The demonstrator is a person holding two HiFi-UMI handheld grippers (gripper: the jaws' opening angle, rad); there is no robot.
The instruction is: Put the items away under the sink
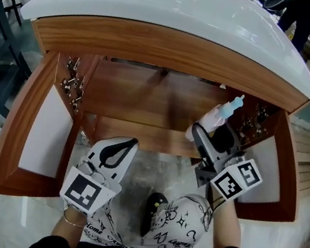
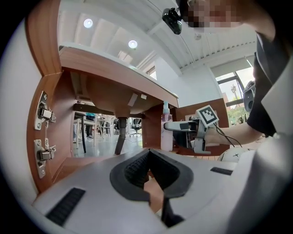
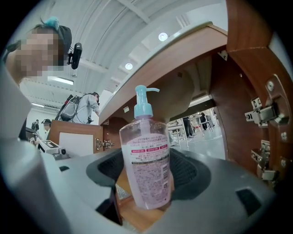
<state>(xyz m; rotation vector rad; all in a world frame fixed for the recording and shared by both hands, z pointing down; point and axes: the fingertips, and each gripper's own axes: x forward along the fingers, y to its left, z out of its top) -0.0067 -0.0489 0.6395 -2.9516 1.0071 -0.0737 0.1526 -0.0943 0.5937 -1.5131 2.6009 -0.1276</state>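
Observation:
A clear pump bottle (image 1: 219, 114) with pinkish liquid and a light-blue pump stands upright between the jaws of my right gripper (image 1: 211, 136), which is shut on its lower body. The bottle sits at the right end of the wooden shelf (image 1: 141, 98) in the open cabinet under the white basin (image 1: 179, 7). In the right gripper view the bottle (image 3: 146, 169) fills the middle, its base just over the wood; contact with the shelf is unclear. My left gripper (image 1: 123, 149) hovers before the shelf's left front, jaws closed, holding nothing. From the left gripper view, the bottle (image 2: 166, 132) shows at the far right.
Both cabinet doors stand open, the left door (image 1: 44, 126) and the right door (image 1: 282, 170) flanking the opening. Metal hinges (image 1: 73, 81) line the left inner wall. A drain pipe (image 2: 121, 135) hangs from the basin at the back. The person's patterned trousers (image 1: 180, 224) are below.

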